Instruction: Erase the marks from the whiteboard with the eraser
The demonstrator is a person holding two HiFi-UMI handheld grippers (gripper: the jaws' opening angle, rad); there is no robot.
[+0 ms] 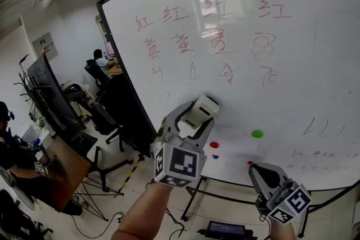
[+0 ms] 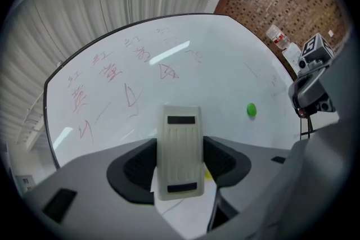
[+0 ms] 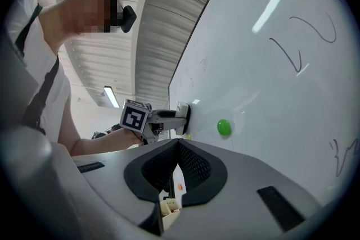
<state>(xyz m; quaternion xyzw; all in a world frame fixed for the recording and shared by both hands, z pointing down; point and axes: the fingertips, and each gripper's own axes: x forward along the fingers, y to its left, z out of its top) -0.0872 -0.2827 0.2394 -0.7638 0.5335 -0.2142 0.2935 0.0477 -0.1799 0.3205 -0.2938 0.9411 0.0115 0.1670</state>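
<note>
The eraser (image 1: 201, 110) is sitting clamped between the jaws of the left gripper (image 1: 196, 120), which are closing on its two long sides while its pale ribbed back is facing the left gripper view. Seen from the right gripper view, its wiping face is pressing flat against the whiteboard (image 1: 320, 64), or lying right against it. It is resting on a bare patch in the lower middle of the board, just under the lowest row of writing.

Above it, the red marks (image 1: 214, 36) are running in three rows across the upper half of the board, all of them reading whole, though the bottom row is looking thinner and fainter. Faint dark strokes (image 1: 323, 129) are also showing near the lower right edge. So the wiping is, by my reading, barely begun: nearly everything written is waiting to be cleared, starting upward from where the eraser is lying.

A green magnet (image 1: 257, 134) and two small red magnets (image 1: 214, 145) are sticking to the board beside and below the eraser.

The right gripper (image 1: 269, 176) is hanging low near the board's bottom edge, its jaws pressed together and gripping nothing.
</note>
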